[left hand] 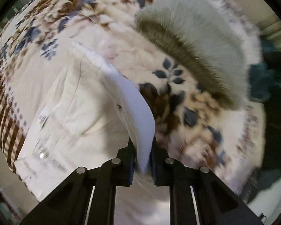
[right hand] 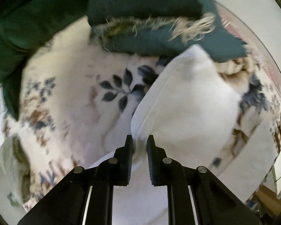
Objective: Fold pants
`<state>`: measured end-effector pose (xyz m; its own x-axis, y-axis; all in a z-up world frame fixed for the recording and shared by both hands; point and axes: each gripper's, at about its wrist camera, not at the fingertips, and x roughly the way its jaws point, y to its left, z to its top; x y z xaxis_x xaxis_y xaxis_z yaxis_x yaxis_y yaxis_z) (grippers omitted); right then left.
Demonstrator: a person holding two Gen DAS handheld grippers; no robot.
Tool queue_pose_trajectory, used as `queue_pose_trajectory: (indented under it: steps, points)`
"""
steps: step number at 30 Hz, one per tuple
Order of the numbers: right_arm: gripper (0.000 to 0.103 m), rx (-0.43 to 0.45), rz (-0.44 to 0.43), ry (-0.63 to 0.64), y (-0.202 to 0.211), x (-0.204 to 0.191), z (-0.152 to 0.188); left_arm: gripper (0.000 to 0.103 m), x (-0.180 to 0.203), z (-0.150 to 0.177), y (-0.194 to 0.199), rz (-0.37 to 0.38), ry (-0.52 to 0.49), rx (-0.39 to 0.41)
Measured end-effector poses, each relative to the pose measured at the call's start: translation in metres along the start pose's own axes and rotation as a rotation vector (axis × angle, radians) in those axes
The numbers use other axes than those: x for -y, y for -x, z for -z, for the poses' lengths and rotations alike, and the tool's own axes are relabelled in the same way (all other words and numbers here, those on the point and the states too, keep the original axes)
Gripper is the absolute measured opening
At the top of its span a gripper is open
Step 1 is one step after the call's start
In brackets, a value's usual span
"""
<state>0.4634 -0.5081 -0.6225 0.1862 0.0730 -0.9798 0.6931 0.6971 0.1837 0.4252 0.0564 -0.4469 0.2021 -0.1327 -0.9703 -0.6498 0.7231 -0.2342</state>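
White pants (left hand: 71, 108) lie on a floral blanket (left hand: 178, 86); a metal button shows near their waistband at the lower left. My left gripper (left hand: 143, 146) points steeply down and is shut on a raised white edge of the pants, which curves up between its black fingers (left hand: 129, 155). In the right wrist view another part of the white pants (right hand: 187, 101) rises as a folded hump, and my right gripper (right hand: 140, 142) is shut on its lower corner, cloth pinched between both fingers (right hand: 128, 153).
A grey-green fur-trimmed garment (left hand: 193, 30) lies on the blanket behind the pants. Dark teal clothing with a fur edge (right hand: 159, 28) fills the far side in the right wrist view. Bare floor (left hand: 1, 159) shows past the blanket's striped edge.
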Motion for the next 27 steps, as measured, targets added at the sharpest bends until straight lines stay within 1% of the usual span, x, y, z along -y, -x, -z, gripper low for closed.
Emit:
queue_pose_trajectory:
  steps: [1,3,4,5,6,7,10,12,13,14,16,17,19,20,21,22,23,24,25,27]
  points:
    - [0.015,0.014,-0.025,0.003,0.016,0.007,0.011,0.011,-0.016,0.014,0.023,0.046,0.005,0.01]
    - [0.015,0.039,-0.06,0.018,0.048,0.029,0.032,0.011,-0.047,0.038,0.053,0.101,0.005,0.01]
    - [0.015,0.048,-0.076,0.018,0.063,0.044,0.045,0.011,-0.058,0.05,0.058,0.12,0.014,0.006]
    - [0.015,0.055,-0.085,0.022,0.077,0.06,0.06,0.011,-0.065,0.062,0.058,0.129,0.015,0.001]
    - [0.015,0.061,-0.089,0.028,0.095,0.079,0.07,0.011,-0.086,0.081,0.065,0.139,0.018,-0.02]
    - [0.015,0.069,-0.087,0.034,0.107,0.098,0.084,0.011,-0.087,0.096,0.06,0.145,0.026,-0.034]
    - [0.015,0.081,-0.062,0.071,0.119,0.148,0.124,0.012,-0.136,0.137,0.045,0.143,0.037,-0.092]
    - [0.014,0.072,-0.036,0.073,0.112,0.178,0.145,0.012,-0.162,0.155,0.018,0.117,0.05,-0.132]
    - [0.014,0.068,-0.012,0.076,0.105,0.191,0.155,0.012,-0.17,0.161,0.006,0.117,0.056,-0.148]
    - [0.009,0.059,-0.002,0.062,0.096,0.201,0.162,0.012,-0.177,0.167,-0.007,0.109,0.057,-0.161]
    - [0.009,0.034,0.016,0.033,0.074,0.223,0.174,0.012,-0.188,0.174,-0.03,0.084,0.044,-0.161]
    - [0.009,0.033,0.028,0.02,0.066,0.234,0.178,0.013,-0.192,0.177,-0.038,0.098,0.041,-0.158]
    - [0.009,-0.011,0.036,-0.008,0.045,0.252,0.185,0.015,-0.194,0.179,-0.044,0.119,0.045,-0.156]
    - [0.011,-0.033,0.03,-0.032,0.038,0.259,0.188,0.016,-0.193,0.178,-0.042,0.124,0.039,-0.155]
    - [0.012,-0.058,0.006,-0.055,0.033,0.268,0.191,0.018,-0.189,0.178,-0.037,0.124,0.024,-0.15]
    - [0.019,-0.068,0.004,-0.055,0.033,0.272,0.192,0.019,-0.188,0.18,-0.033,0.117,0.012,-0.144]
    - [0.036,-0.068,0.012,-0.048,0.036,0.275,0.194,0.022,-0.187,0.182,-0.027,0.111,0.001,-0.134]
    - [0.043,-0.05,0.013,-0.033,0.044,0.278,0.195,0.029,-0.188,0.186,-0.021,0.095,-0.01,-0.119]
    - [0.048,-0.024,0.02,-0.016,0.053,0.278,0.196,0.031,-0.186,0.19,-0.013,0.08,-0.018,-0.101]
    - [0.054,0.041,0.038,0.057,0.072,0.269,0.196,0.039,-0.186,0.197,0.003,0.033,-0.047,-0.064]
